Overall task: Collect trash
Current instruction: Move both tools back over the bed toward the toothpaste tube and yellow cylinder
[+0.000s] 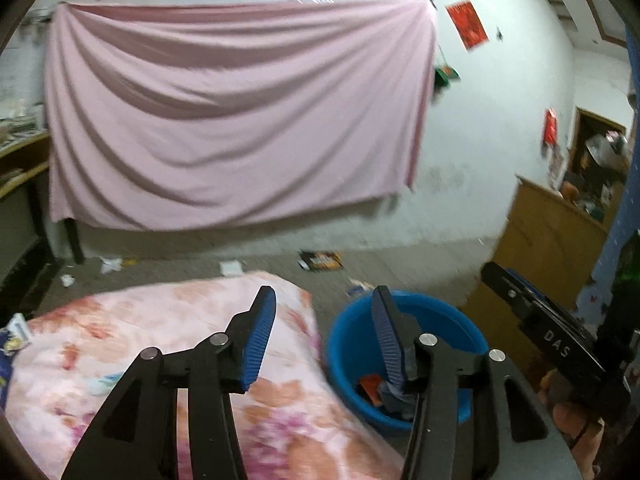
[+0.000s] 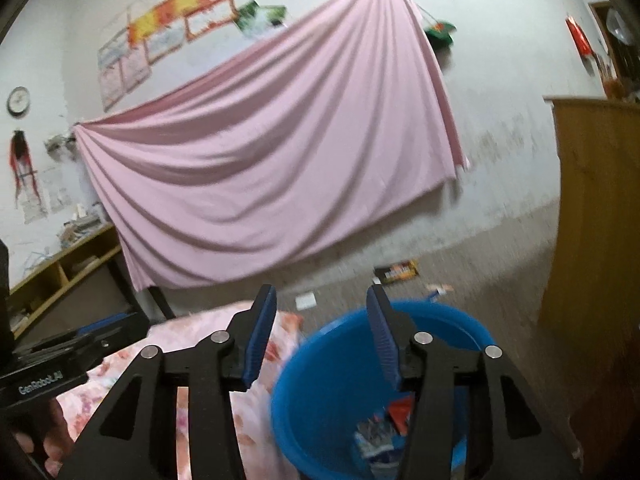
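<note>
**Now both grippers hang spread over the blue bucket**

Leftmost lies the floral quilt (image 1: 160,344), with a small packet (image 1: 18,330) on its far left edge. Over its right end, the left gripper (image 1: 324,336) has its fingers spread, gripping nothing. Just right of the quilt stands the blue bucket (image 2: 316,392), wrappers (image 2: 380,436) in its bottom. Above it, the right gripper (image 2: 322,332) likewise has fingers spread and bare. Farther off, a dark wrapper (image 2: 396,271) and paper scraps (image 1: 110,264) litter the floor below the pink sheet (image 1: 236,116).

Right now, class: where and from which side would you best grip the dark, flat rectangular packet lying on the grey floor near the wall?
Probably from above, closing across the narrow width of the dark flat packet: it lies flat, edges clear of the other litter.
</note>
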